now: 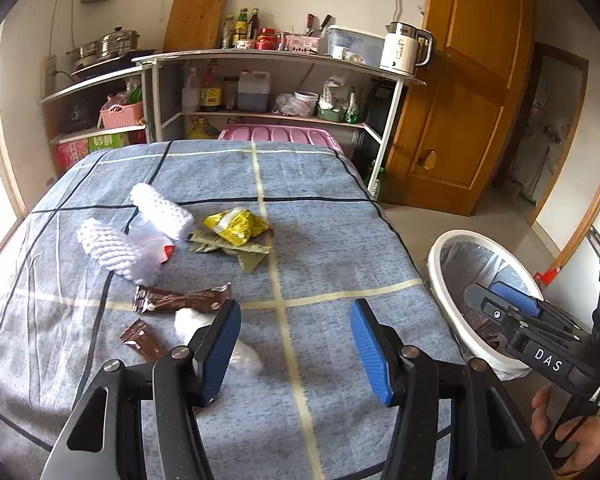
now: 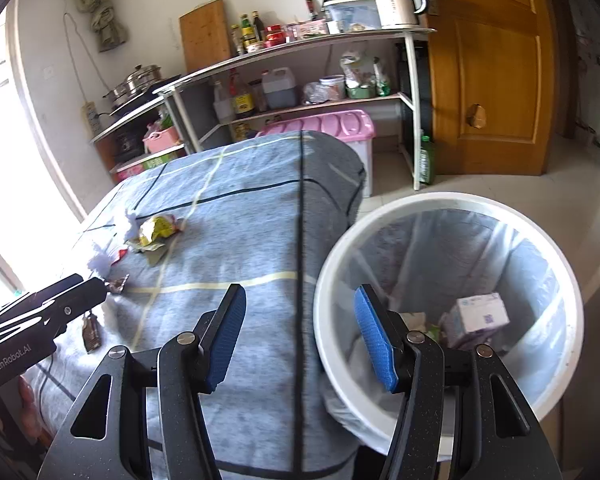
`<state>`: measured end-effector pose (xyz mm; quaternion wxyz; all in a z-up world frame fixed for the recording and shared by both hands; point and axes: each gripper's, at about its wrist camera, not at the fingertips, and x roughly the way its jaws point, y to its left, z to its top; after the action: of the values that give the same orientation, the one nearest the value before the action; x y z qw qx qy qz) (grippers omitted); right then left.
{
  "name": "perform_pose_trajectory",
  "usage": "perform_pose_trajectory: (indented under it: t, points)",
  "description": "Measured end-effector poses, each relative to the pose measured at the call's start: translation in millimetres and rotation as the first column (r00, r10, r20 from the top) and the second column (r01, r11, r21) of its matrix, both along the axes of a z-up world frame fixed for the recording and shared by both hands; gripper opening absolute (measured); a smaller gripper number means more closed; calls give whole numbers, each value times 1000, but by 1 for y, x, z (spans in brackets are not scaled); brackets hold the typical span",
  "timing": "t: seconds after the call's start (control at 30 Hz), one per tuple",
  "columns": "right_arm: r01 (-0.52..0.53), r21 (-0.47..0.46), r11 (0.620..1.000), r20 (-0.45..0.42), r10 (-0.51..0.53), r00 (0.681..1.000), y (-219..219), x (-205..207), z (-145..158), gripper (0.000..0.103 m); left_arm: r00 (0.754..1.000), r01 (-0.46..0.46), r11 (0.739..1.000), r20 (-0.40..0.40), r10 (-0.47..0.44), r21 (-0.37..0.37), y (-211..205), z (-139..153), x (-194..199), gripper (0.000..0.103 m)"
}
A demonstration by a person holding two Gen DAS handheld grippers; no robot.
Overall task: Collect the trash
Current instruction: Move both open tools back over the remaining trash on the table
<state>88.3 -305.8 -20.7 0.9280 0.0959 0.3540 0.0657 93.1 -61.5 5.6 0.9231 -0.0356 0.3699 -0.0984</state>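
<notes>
Left wrist view: wrappers are scattered on the blue checked cloth-covered desk (image 1: 340,208), beside the white round lined bin (image 1: 440,264). The left tool (image 1: 296,344), wide open and empty, should be lowered squarely over the crumpled white tissue (image 1: 188,322).

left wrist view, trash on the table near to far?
Small brown wrapper and crumpled white plastic nearest the open left gripper → long brown wrapper → olive-green wrapper → yellow snack bag. White knitted items left out: they span several depths.
</notes>
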Motion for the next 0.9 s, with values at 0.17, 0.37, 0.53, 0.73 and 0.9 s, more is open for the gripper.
perform_pose_trajectory:
  t: [0.17,0.37,0.53,0.73,0.9]
  points:
    - [-55,5,998,-5,55,998,27,5,-2,58,996,-90,996,-9,90,2,39,-4,-5,57]
    - [-129,-5,992,-20,129,991,63,9,-8,58,988,-153,988,-25,153,8,75,-13,-11,58]
    - [-199,-25,980,-37,198,979,92,13,-14,58,978,-206,978,-46,206,-8,103,-22,-13,58]
    - [-287,-16,958,-55,285,957,126,18,-20,57,968,-244,970,-59,242,-22,129,-27,-7,58]
    - [-349,-2,937,-62,348,935,150,22,-22,58,963,-264,964,-62,262,-30,145,-25,6,60]
